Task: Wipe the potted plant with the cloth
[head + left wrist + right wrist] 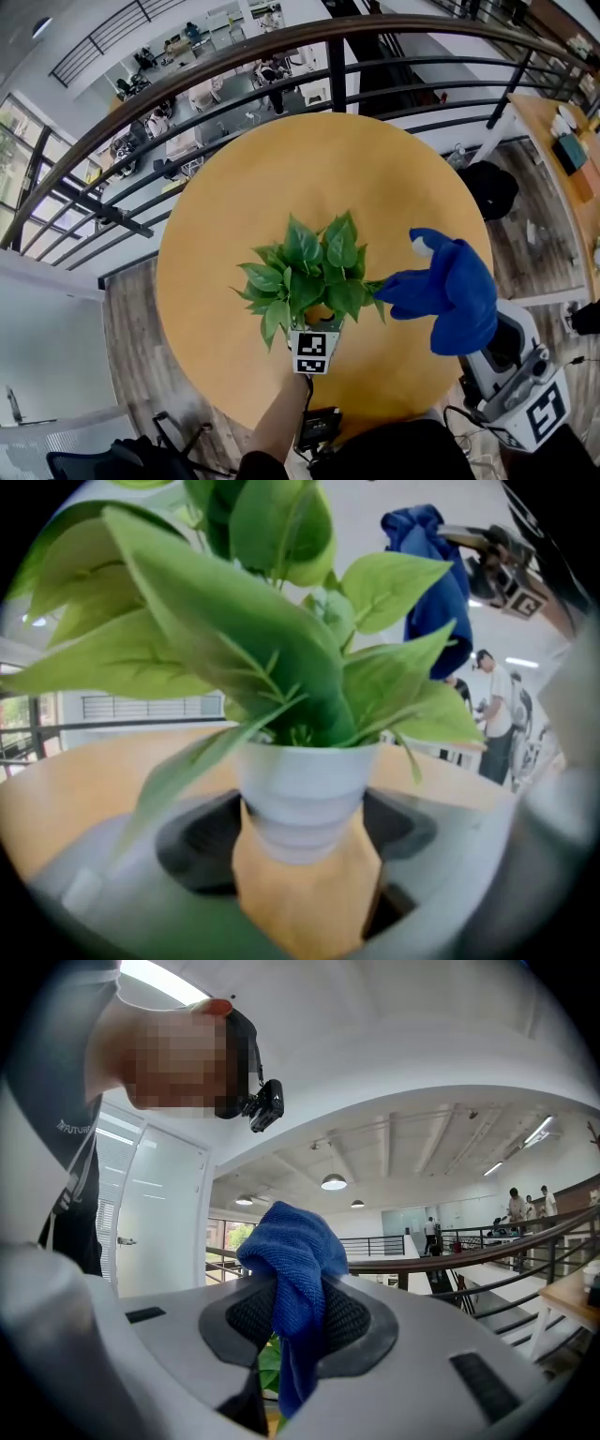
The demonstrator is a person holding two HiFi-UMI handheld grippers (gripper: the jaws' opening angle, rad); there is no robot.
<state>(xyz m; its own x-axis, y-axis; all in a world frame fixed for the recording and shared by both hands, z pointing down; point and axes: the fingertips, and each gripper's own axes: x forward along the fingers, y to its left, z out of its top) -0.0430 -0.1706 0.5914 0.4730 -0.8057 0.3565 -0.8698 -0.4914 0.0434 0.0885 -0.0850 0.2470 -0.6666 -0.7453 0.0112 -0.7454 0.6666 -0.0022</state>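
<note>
On the round wooden counter [281, 169] by a railing, the potted plant [309, 272] stands near-centre. The left hand-held gripper [305, 855] straddles its pot, jaws spread. It should steady the pot first; then the right hand-held gripper [298, 1321], pinching the cloth [450, 291], can stroke the leaves lightly.

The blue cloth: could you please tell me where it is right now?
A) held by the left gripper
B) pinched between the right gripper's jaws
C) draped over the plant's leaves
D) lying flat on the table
B: the right gripper view shows the blue cloth pinched in the jaws of the right gripper.
</note>
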